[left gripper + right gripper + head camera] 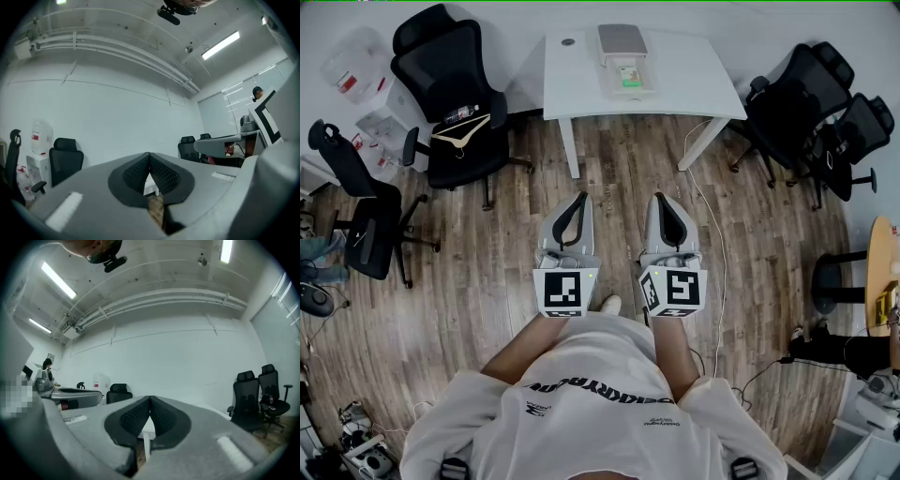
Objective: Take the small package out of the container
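The head view alone shows the container (650,86) with the small package (627,76) at twelve o'clock; gripper views show left gripper (149,158) and right gripper (150,399) clenched, empty.

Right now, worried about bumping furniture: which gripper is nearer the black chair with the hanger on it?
Left. The left gripper is held over the floor, to the right of the chair in the head view; the right gripper is beside it, further from the chair.

Head camera looked steeply down over the person, left gripper (579,197) and right gripper (659,199) close beneath, each gripper camera faced forward along its own jaws, distant white table (694,80) beyond the jaws shared by all three views.
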`<state>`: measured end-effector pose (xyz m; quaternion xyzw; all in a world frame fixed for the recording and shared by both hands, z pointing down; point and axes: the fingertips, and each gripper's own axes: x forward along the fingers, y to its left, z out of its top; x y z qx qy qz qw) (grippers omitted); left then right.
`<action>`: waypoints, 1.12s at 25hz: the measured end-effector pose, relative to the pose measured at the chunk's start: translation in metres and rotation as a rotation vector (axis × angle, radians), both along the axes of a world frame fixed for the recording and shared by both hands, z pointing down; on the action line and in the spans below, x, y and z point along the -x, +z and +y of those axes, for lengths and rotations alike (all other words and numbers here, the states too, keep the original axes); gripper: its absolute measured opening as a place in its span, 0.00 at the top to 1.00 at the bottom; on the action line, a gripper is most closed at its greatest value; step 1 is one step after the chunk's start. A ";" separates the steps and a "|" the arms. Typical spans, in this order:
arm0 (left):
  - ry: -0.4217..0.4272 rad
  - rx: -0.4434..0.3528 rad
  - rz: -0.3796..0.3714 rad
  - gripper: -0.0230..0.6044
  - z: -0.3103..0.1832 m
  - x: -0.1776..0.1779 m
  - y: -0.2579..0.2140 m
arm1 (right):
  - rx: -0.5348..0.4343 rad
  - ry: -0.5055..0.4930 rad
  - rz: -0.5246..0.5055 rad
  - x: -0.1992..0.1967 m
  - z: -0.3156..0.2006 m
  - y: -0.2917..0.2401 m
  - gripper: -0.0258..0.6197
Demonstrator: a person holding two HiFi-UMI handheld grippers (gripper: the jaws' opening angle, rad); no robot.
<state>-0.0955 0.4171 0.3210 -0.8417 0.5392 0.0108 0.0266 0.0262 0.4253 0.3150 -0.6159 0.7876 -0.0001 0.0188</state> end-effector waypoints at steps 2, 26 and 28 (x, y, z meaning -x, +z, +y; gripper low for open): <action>0.001 0.008 0.007 0.96 0.002 -0.006 -0.001 | 0.004 -0.001 0.000 -0.007 0.001 0.003 0.96; 0.007 0.039 0.046 0.96 0.016 -0.064 0.032 | 0.027 -0.078 -0.042 -0.051 0.010 0.033 0.96; 0.004 0.030 0.042 0.96 0.010 -0.066 0.037 | 0.023 -0.080 -0.038 -0.051 0.002 0.036 0.96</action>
